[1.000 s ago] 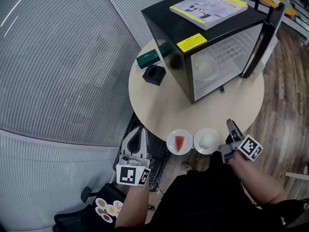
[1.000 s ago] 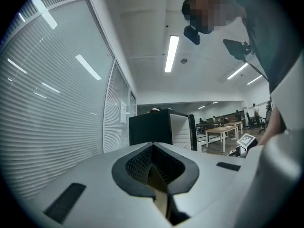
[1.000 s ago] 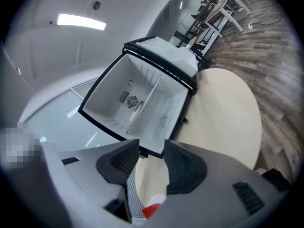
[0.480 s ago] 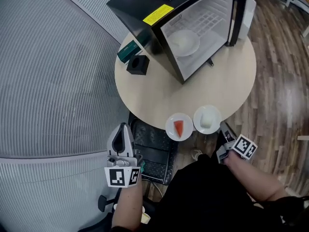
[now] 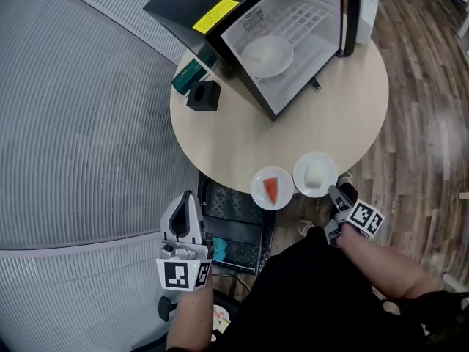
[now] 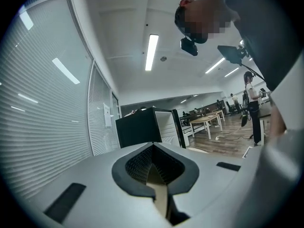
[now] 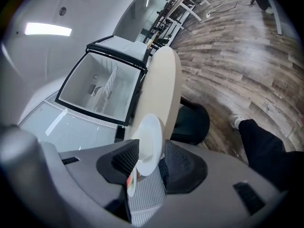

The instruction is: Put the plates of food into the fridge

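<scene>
As a person leans over a round table (image 5: 330, 116), the right gripper (image 5: 334, 191) reaches the table's 5 o'clock edge. Its jaws stand wide on either side of the rim of a white plate (image 5: 300, 176). The pads are not clamped on the plate, which sits flat on the tabletop and carries a pale piece of food (image 5: 315, 173).

Touching it at its 8 o'clock side is a second plate (image 5: 258, 193), which holds a red slice (image 5: 272, 191) and lies at the table's 6 o'clock edge.

The left gripper (image 5: 184, 196) hangs off the table at about 7 o'clock, beside a black crate (image 5: 234, 218) on the floor. Its fingers are closed together with nothing between them.

At the table's 12 o'clock side, a small black fridge (image 5: 176, 4) stands with its door (image 5: 350, 13) swung open. A white bowl (image 5: 267, 56) rests on the shelf inside.

A black box (image 5: 204, 95) and a green box (image 5: 189, 75) sit at the table's 10 o'clock edge, just beside the fridge.
</scene>
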### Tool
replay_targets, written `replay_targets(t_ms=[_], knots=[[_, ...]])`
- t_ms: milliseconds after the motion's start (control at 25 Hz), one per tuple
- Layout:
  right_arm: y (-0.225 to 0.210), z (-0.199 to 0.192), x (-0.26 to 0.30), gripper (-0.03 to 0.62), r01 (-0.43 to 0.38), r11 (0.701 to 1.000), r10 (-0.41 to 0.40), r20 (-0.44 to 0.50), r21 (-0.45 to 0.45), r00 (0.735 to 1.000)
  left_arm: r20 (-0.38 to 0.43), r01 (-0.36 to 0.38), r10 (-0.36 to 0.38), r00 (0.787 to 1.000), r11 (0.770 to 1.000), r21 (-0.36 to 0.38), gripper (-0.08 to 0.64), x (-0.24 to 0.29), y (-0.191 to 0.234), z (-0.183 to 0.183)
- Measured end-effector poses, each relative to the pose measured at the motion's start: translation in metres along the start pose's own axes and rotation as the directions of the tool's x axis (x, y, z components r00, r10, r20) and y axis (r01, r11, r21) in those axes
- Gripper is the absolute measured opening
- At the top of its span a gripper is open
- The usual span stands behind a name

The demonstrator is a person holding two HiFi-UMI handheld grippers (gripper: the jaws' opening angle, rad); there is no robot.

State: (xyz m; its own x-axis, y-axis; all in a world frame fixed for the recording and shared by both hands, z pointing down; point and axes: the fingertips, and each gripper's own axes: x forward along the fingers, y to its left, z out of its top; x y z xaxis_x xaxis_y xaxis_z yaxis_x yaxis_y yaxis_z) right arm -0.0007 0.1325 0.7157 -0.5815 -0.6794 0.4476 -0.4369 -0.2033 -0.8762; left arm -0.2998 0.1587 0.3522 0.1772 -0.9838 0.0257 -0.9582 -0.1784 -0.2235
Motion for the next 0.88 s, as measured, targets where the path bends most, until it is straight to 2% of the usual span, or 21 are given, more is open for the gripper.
replay_targets(t_ms=[280, 600, 800, 880], knots=[[-0.021, -0.012, 0.022, 0.152, 0.014, 0.999, -0.013, -0.021, 0.035, 1.000, -0.023, -0.031, 0.032, 0.999, 0.999, 0.027, 0.002, -0.013, 0.007, 0.002], [-0.025, -0.012, 0.041, 0.149, -0.032, 0.993, 0.035, -0.023, 0.116, 0.999, -0.043, -0.050, 0.052, 0.998, 0.998, 0.046, 0.002, -0.025, 0.013, -0.001], [-0.021, -0.012, 0.040, 0.098, -0.068, 0.990, 0.074, -0.043, 0.127, 0.996, -0.035, -0.034, 0.036, 0.999, 0.999, 0.040, 0.002, -0.022, 0.010, 0.001], [-0.020, -0.012, 0.036, 0.054, -0.079, 0.990, 0.085, -0.044, 0.118, 0.995, -0.030, -0.026, 0.027, 0.999, 0.999, 0.032, 0.002, -0.019, 0.009, 0.001]])
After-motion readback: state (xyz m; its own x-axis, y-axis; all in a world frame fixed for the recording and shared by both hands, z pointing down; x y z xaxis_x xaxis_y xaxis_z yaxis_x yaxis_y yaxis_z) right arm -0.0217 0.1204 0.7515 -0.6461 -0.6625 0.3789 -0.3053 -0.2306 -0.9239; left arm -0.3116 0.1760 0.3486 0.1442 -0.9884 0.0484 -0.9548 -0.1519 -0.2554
